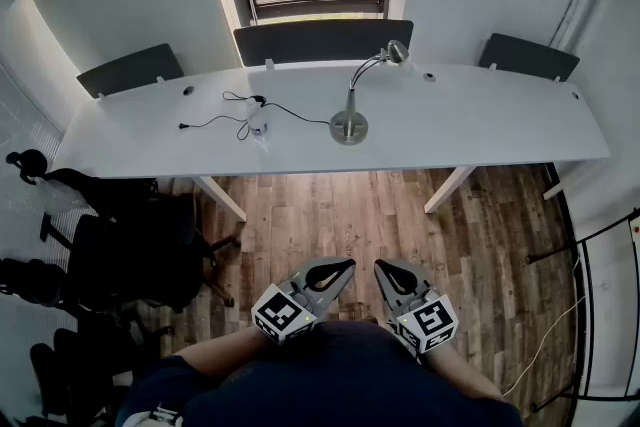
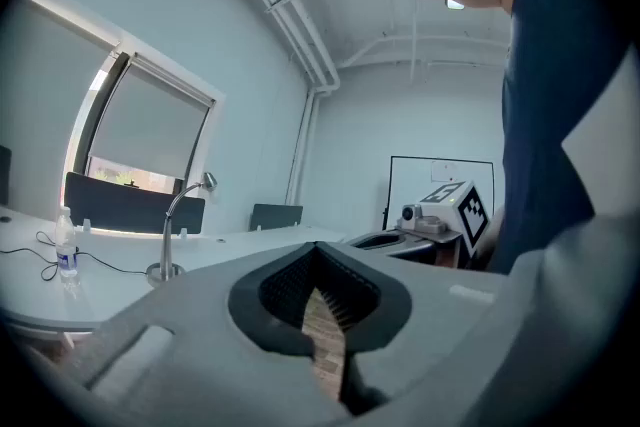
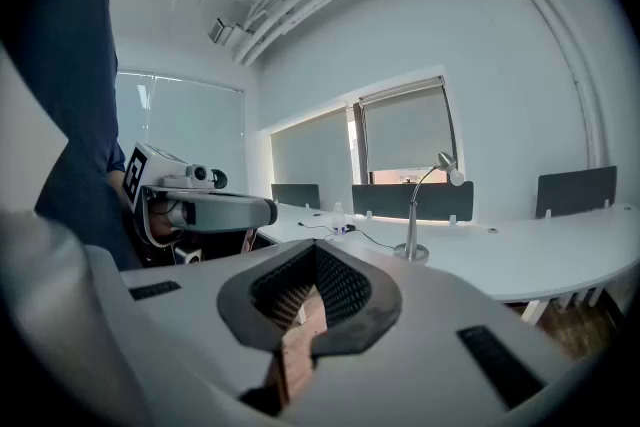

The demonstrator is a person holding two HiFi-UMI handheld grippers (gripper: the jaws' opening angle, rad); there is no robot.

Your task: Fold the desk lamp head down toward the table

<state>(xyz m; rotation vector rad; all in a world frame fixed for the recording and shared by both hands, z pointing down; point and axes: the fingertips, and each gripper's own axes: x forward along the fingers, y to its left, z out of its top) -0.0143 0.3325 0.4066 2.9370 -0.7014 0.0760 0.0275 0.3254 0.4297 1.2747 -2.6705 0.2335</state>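
Observation:
A silver desk lamp (image 1: 352, 105) stands upright on the long white table (image 1: 480, 125), round base down, its curved neck arching right to a small head (image 1: 398, 51) raised high. It also shows in the left gripper view as the lamp (image 2: 172, 230) and in the right gripper view as the lamp (image 3: 418, 215). Both grippers are far from it, held close to the person's body over the wooden floor. My left gripper (image 1: 334, 273) is shut and empty. My right gripper (image 1: 390, 277) is likewise shut with nothing in it.
A small bottle (image 1: 258, 123) and a black cable (image 1: 215, 120) lie on the table left of the lamp. Dark chairs (image 1: 322, 40) stand behind the table, and a black office chair (image 1: 130, 255) stands at the left on the wood floor. Table legs (image 1: 445, 190) stand ahead.

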